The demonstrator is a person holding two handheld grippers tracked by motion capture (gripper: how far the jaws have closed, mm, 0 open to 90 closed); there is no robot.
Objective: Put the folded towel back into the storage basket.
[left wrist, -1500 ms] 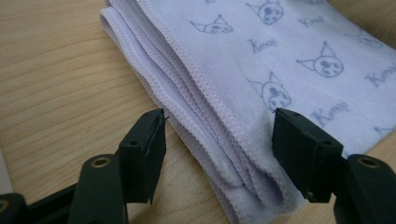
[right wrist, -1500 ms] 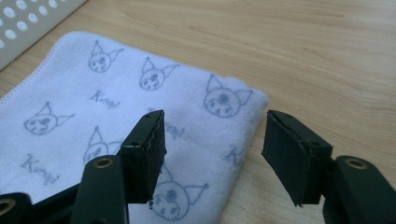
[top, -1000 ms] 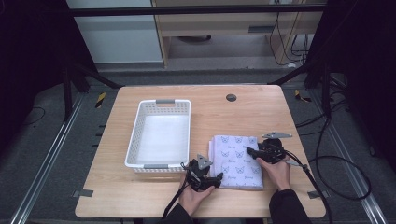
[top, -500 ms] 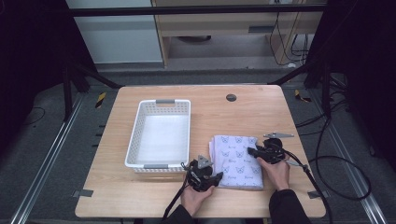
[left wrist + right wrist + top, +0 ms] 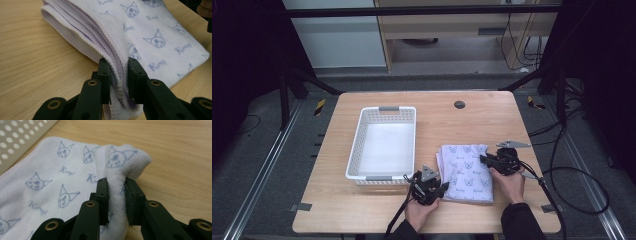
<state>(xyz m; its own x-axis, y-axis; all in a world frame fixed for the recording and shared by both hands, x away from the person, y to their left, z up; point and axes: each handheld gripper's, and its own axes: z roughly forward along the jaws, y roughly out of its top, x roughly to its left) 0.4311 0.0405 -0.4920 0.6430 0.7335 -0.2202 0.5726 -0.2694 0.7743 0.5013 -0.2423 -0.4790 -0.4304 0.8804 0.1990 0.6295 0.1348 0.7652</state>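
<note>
While the folded lilac cat-print towel (image 5: 466,171) lies on the wooden table (image 5: 362,210), your left gripper (image 5: 117,77) clamps its stacked edges. Your right gripper (image 5: 116,195) pinches a raised fold.

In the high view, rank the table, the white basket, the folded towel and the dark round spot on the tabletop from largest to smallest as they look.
1. Table
2. White basket
3. Folded towel, somewhat smaller than the basket
4. Dark round spot, by far the smallest
</note>
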